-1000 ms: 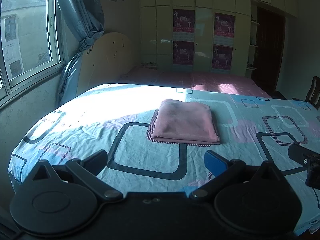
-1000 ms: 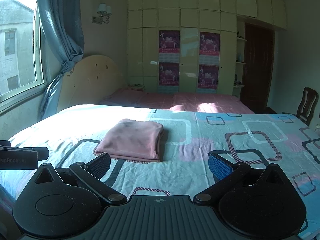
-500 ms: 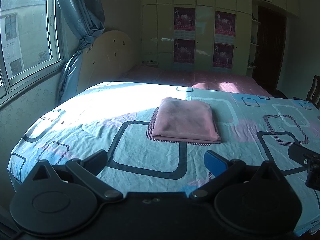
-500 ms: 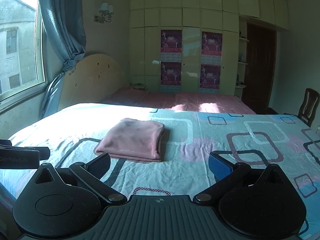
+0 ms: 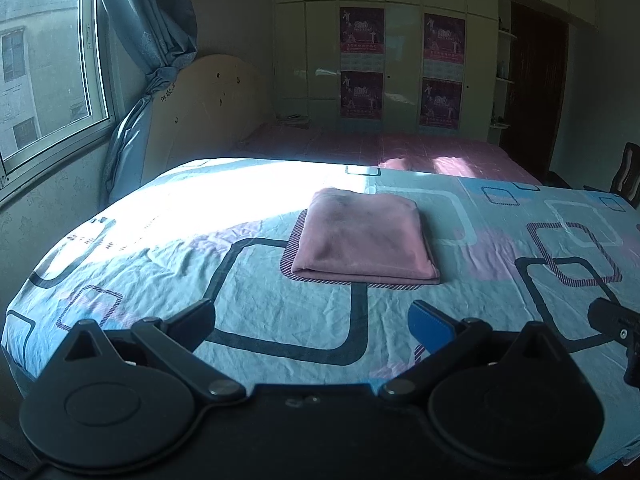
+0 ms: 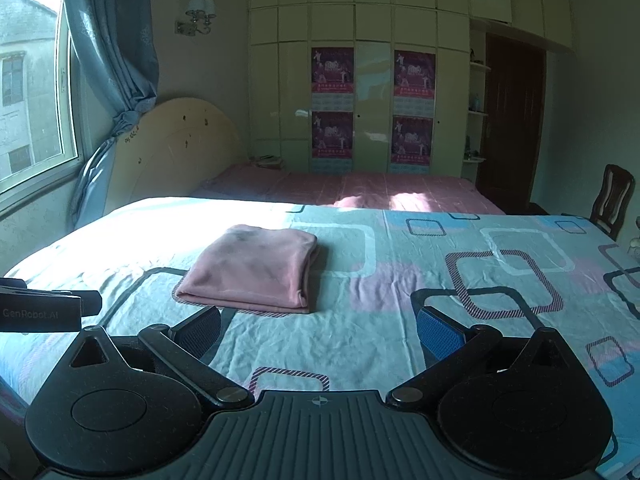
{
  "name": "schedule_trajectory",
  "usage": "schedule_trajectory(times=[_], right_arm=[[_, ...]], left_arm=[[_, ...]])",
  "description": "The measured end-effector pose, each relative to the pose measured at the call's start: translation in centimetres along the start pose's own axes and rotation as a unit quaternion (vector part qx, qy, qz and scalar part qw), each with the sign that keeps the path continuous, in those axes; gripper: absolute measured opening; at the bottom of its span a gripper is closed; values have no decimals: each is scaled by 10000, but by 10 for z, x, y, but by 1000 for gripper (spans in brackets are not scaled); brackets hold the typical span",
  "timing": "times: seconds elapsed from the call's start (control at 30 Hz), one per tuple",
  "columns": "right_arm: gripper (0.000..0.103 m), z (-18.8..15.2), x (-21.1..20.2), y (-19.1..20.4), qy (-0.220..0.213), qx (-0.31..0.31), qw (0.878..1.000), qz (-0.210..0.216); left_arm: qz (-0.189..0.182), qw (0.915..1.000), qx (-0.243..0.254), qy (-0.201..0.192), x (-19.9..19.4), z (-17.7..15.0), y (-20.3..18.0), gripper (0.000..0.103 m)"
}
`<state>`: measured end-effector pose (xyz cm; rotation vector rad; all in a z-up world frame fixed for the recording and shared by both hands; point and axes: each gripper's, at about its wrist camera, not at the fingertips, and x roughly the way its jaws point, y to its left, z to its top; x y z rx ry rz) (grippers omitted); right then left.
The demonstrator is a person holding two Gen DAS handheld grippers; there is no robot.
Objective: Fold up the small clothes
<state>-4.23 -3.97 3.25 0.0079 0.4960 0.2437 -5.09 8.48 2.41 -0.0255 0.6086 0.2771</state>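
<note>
Pink garment: soft matt cloth, faintly fuzzy — folded flat.
Bedsheet: thin printed cloth, matt, finely creased.
Left gripper: matt black plastic; metal pivot pins.
Right gripper: matt black plastic — blue textured pads.
Wardrobe: glossy panels behind the bedsheet.

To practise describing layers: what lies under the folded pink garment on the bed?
The folded pink garment rests on the patterned bedsheet; a striped square border peeks out along its edges. The sheet directly beneath is covered.
</note>
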Motion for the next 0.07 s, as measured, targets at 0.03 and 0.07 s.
schedule_trajectory(times=[0.03, 0.07], right_arm=[[103, -1, 3, -2, 26, 14, 10000, -26], [103, -2, 7, -4, 66, 39, 9999, -76]], left_arm=[[-7, 10000, -8, 26, 5, 1, -1, 103], [-44, 10000, -25, 43, 11, 2, -1, 103]])
